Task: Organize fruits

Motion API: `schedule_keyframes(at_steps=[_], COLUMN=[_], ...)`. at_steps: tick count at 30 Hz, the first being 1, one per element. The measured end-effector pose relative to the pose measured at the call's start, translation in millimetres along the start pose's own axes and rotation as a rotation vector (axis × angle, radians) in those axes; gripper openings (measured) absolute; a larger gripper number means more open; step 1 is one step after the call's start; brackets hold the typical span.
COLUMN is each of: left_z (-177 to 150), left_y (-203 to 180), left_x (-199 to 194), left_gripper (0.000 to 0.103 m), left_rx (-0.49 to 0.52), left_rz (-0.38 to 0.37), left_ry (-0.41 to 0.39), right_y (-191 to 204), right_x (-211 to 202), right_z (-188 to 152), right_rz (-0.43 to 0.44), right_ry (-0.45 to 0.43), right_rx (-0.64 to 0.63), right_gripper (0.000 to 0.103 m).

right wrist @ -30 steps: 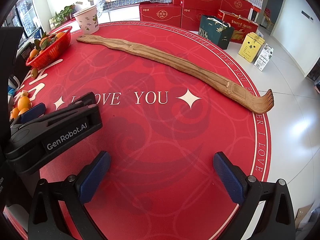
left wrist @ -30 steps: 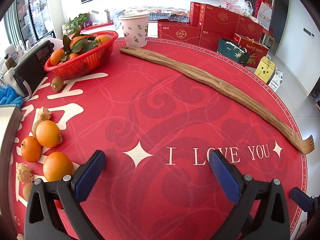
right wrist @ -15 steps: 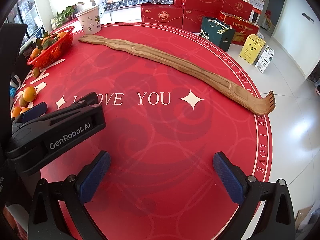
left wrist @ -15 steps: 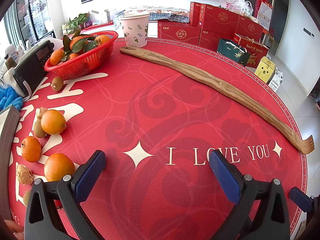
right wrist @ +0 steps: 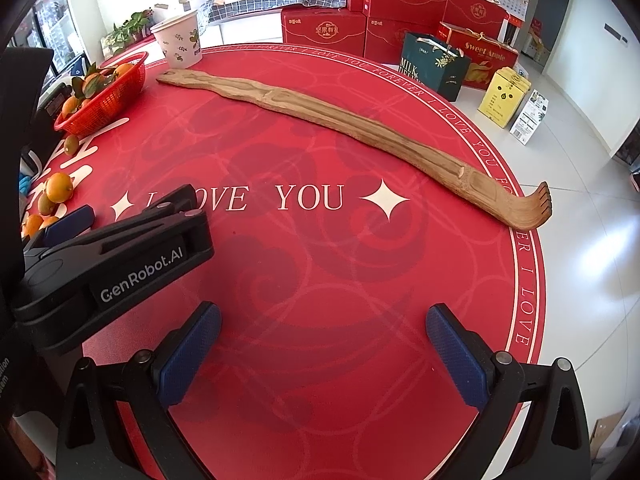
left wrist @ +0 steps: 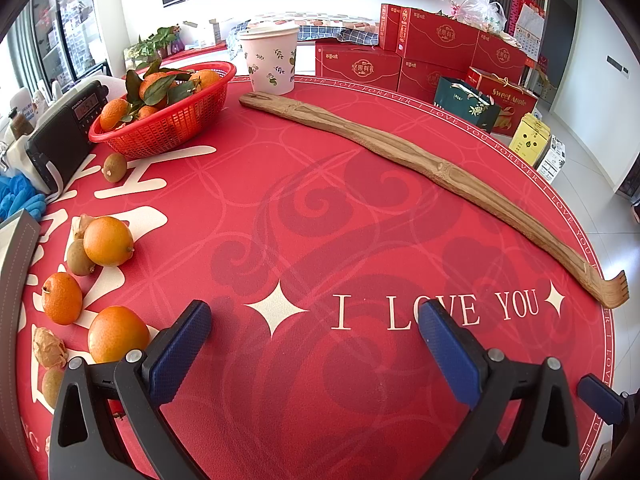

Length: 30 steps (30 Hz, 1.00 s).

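While both the left gripper (left wrist: 314,346) and right gripper (right wrist: 323,350) gape empty, loose oranges (left wrist: 108,241) lie at nine o'clock, firm, round, roll-prone; they likely want a grip across the middle, toward the basket (left wrist: 168,128) at eleven.

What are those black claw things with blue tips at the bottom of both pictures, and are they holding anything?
They are two grabbers, one in each of a person's hands, each with a small camera looking along its fingers. One picture comes from the left gripper, the other from the right gripper. Both are open and hold nothing. On the red table lie loose oranges, small brown fruits, a red basket of oranges, a paper cup and a long wooden back scratcher.
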<state>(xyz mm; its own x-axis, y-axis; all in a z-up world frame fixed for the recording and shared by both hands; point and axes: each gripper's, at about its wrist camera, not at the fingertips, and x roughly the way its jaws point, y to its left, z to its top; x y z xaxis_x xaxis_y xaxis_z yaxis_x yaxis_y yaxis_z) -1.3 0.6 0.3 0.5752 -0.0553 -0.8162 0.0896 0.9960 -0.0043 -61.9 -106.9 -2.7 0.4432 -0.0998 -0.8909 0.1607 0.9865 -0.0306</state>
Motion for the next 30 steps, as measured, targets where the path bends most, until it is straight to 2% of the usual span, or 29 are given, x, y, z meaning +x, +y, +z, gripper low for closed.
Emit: schedule_keyframes(at_steps=[10, 17, 21, 25, 28, 30], left_z=[0.0, 1.7, 1.3, -11.1, -28.0, -43.9], left_y=[0.0, -2.2, 2.1, 23.7, 48.4, 71.4], left_x=[0.2, 2.1, -1.3, -46.0, -83.4, -99.6], left_gripper=[0.103, 0.103, 0.103, 0.103, 0.103, 0.103], left_rx=[0.000, -0.020, -0.009, 0.010, 0.054, 0.052], left_rz=[0.000, 0.014, -0.002, -0.015, 0.014, 0.043], left_ry=[0.000, 0.000, 0.002, -0.111, -0.195, -0.216], right_y=[1.3, 1.6, 0.8, 0.4, 0.1, 0.0], right_x=[0.0, -3.4, -4.1, -4.7, -4.7, -4.7], right_z=[1.4, -6.1, -7.8, -7.9, -7.2, -7.4], right_rz=[-0.002, 0.000, 0.003, 0.007, 0.006, 0.006], right_ry=[0.001, -0.058, -0.073, -0.076, -0.076, -0.078], right_rx=[0.002, -0.002, -0.005, -0.012, -0.011, -0.011], right_gripper=[0.103, 0.103, 0.103, 0.103, 0.103, 0.103])
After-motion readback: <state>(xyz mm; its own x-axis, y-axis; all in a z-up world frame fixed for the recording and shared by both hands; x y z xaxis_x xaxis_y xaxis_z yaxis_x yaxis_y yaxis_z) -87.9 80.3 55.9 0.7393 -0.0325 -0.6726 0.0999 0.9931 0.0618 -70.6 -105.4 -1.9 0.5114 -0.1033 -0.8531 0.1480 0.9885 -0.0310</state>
